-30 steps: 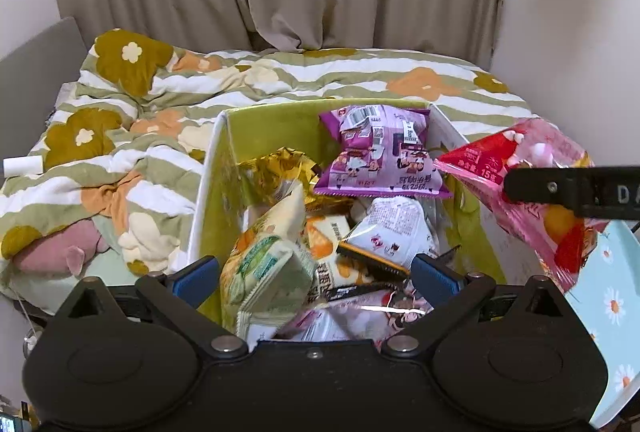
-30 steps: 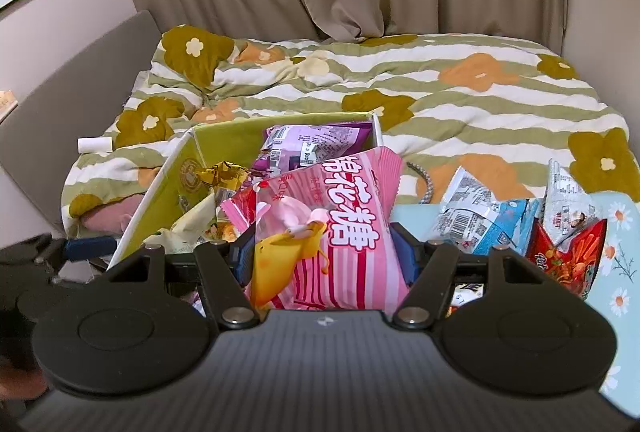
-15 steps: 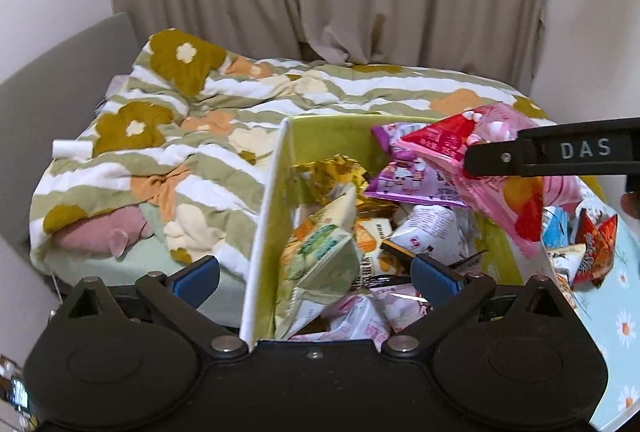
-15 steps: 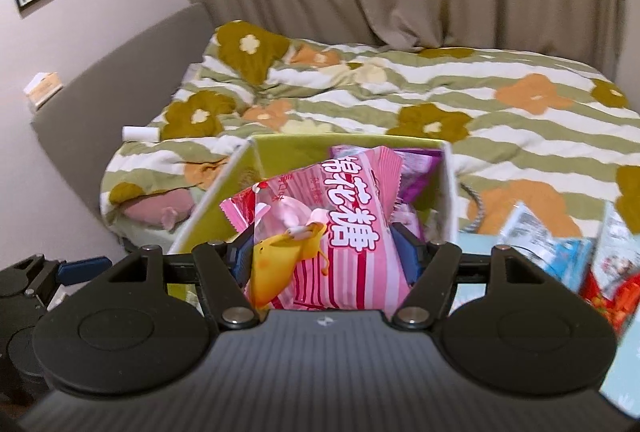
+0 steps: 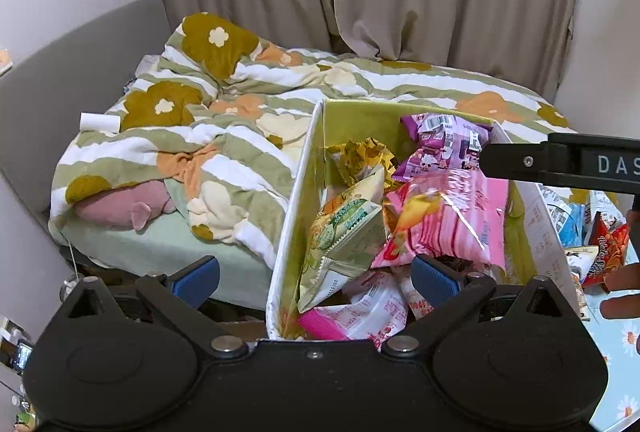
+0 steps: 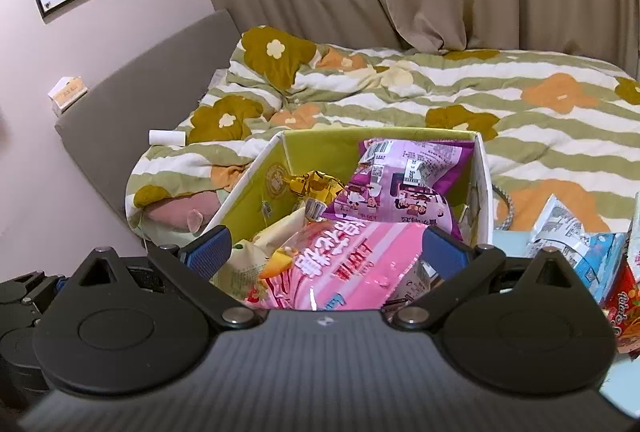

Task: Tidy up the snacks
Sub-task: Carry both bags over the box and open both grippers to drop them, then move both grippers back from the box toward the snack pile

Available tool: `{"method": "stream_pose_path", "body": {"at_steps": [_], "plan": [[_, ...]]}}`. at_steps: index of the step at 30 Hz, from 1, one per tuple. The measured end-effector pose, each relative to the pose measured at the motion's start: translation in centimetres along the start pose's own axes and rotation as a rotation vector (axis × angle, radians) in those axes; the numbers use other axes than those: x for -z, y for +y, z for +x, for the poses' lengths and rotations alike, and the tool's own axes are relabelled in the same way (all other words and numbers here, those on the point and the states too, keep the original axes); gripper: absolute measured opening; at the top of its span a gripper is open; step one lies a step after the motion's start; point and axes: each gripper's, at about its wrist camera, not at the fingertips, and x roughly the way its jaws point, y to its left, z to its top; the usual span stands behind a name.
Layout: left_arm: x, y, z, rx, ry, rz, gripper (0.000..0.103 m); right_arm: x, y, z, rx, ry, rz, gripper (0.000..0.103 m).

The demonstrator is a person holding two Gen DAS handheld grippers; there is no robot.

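Since a second ago the pink marshmallow bag [image 6: 352, 264] went from clamped upright in the right gripper [image 6: 326, 246] to lying flat in the box [image 5: 296, 191], and the gripper's blue pads had spread apart, nothing between them. Right gripper released, hanging directly over the bag, which lay just ahead of and below its fingertips. Left gripper [image 5: 314, 274] also open and empty, parked at the box's near edge, with the box's left wall running forward between its pads.

Step looked like drop-off just done. Next move, I'd guess: pull the right gripper back and swing to its right, where the blue packet [image 6: 576, 248] and red packet [image 6: 624, 308] waited on the daisy-print surface [image 6: 510, 238], well outside the box.

Pink bag was glossy, puffy, striped, with a yellow cartoon figure; it rested on top of the pile, touching the purple bag [image 6: 404, 187] beyond it and the green-white bag [image 5: 344, 236] to the left. Slippery film, so a mid-body pinch seemed safest for the next packets.
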Motion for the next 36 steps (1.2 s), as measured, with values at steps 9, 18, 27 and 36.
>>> {"method": "stream_pose_path", "body": {"at_steps": [9, 18, 27, 36], "plan": [[0.1, -0.6, -1.6, 0.039, -0.045, 0.03, 0.103, 0.8, 0.2, -3.2, 0.019, -0.052, 0.013, 0.103], [0.1, -4.0, -3.9, 0.158, -0.128, 0.106, 0.103, 1.9, -1.3, -8.7, 0.136, -0.126, 0.053, 0.103], [0.4, -10.7, -4.7, 0.225, -0.151, 0.17, 0.103, 3.1, -8.3, -14.5, 0.269, -0.193, 0.114, 0.103], [1.2, -20.1, -3.6, 0.232, -0.116, 0.193, 0.103, 4.2, -17.9, -16.5, 0.307, -0.136, 0.152, 0.103]]}}
